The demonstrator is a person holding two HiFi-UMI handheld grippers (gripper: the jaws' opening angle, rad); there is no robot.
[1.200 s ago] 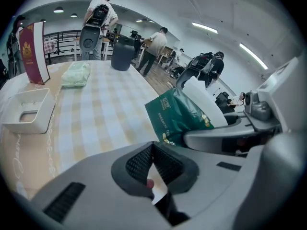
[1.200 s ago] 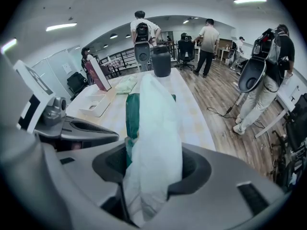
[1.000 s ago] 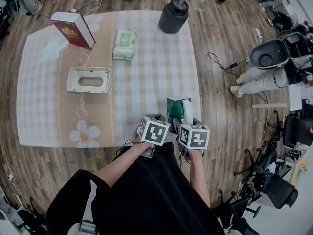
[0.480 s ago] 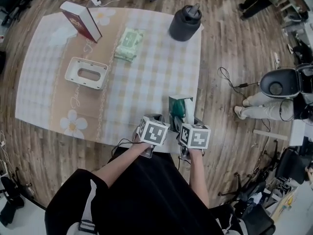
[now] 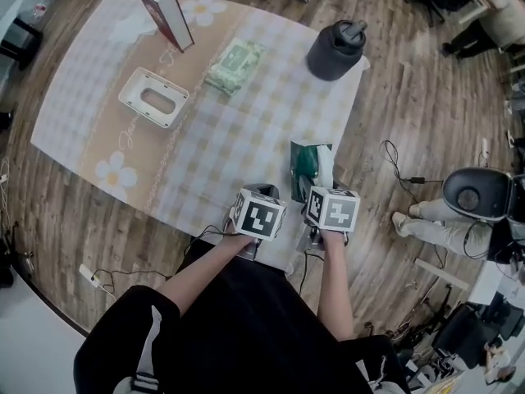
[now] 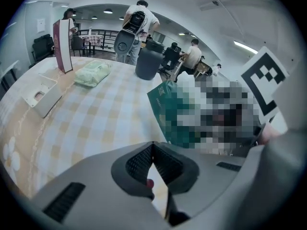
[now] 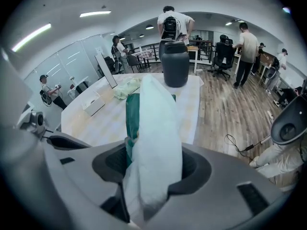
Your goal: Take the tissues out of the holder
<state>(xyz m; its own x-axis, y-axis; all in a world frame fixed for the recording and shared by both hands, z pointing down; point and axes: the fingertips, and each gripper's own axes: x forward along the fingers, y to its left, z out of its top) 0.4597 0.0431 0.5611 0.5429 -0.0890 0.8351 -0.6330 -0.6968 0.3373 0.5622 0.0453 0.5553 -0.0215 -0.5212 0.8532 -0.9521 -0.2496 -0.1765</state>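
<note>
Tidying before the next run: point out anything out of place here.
The tissue pack is upright in the right tongs near the table edge, far from the white holder. The book stands on end rather than flat. Nothing looks spilled or damaged.

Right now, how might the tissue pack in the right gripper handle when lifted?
The tissue pack looks pinched between the right gripper's jaws, so it's probably soft and squashy. It stands tall past them, so it may sag or sway.

Bright, even light from ceiling strips; soft shadows; fisheye bending, dark corners.
</note>
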